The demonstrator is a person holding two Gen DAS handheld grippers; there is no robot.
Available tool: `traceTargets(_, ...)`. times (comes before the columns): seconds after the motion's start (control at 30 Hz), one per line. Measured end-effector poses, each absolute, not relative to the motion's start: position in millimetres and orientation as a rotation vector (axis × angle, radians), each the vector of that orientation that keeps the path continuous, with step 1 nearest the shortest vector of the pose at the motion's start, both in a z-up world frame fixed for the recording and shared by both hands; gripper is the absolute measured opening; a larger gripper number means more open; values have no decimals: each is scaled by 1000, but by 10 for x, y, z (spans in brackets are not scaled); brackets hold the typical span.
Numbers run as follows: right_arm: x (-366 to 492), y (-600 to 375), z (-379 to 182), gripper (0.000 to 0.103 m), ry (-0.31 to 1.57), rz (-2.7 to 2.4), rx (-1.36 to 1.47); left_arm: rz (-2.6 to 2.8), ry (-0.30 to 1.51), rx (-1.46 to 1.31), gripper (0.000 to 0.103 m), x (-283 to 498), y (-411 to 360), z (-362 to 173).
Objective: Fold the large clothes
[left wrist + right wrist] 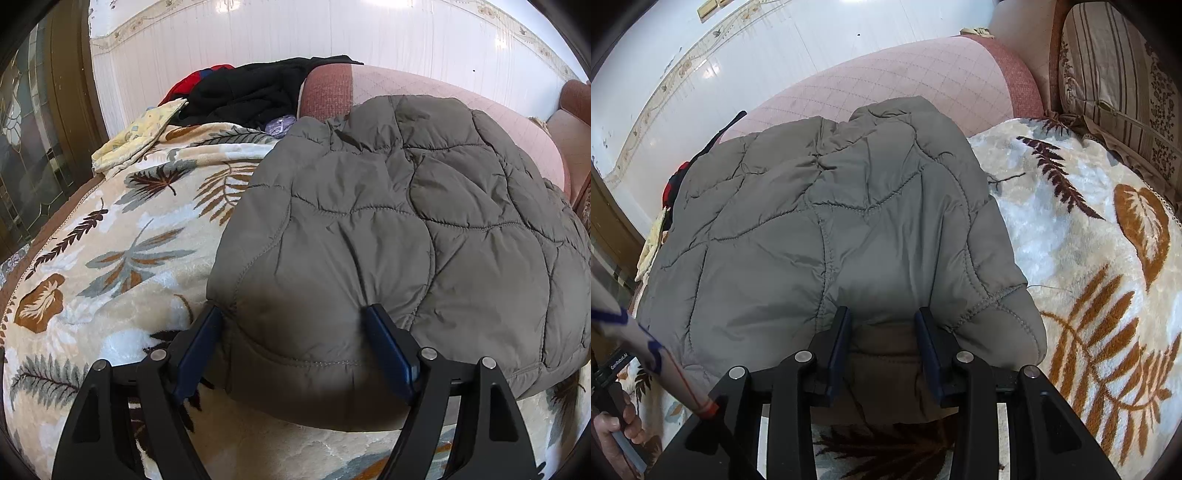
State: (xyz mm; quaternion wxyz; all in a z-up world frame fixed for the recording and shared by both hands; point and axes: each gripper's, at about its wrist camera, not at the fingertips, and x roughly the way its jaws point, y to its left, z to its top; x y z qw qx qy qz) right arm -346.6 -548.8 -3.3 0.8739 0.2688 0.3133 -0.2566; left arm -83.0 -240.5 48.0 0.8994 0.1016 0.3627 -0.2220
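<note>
From my left wrist camera I see the grey quilted jacket (406, 229) lying folded on the leaf-printed plush blanket (110, 240), its puffy panels divided by wavy stitched seams and its surface smooth with a slight sheen. My left gripper (295, 317) has its jaws wide, and the near left corner of the jacket fills the gap between them, the blue pads (388, 343) pressing into the padding on both sides, so I read it as clamped on that thick corner. The blanket is fleecy, cream with brown and grey-blue fronds. Only this view shows what lies beyond: a pile of black clothing (251, 92) with something red (192, 79) behind it, a pale yellow patterned cloth (136, 136), and a dark glazed door (33, 140) at the left edge. A pink quilted backrest (443, 88) rises behind the jacket.

From my right wrist camera I see the same jacket's other near corner, with a rounded, stitched hem edge. My right gripper (882, 317) stands with jaws set narrower, squeezing a bunched fold of the jacket between its pads. This view alone shows a striped, flower-patterned cushion (1115, 85) at the far right, and at the lower left a hand (617, 432) gripping a handle, with a pale sleeve (646, 343) marked in blue above it.
</note>
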Motion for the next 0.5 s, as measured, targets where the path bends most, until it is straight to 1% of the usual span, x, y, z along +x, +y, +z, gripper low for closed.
traceTargets(0.2,-3495,-5498,23,40,645,-532,572,-459,750,211,80,-828,-2403,478)
traceTargets(0.3,-3592,-5506,182,43,577,-523,592,-462,753,197,80,-823,-2385,492)
traceTargets(0.33,-3640,-5516,255,46,553,-541,577,-466,758,187,80,-817,-2370,500)
traceTargets(0.43,-3774,-5587,318,64,509,-619,582,-467,769,149,80,-792,-2298,557)
traceTargets(0.5,-3797,-5643,255,64,521,-627,606,-449,757,111,80,-781,-2220,628)
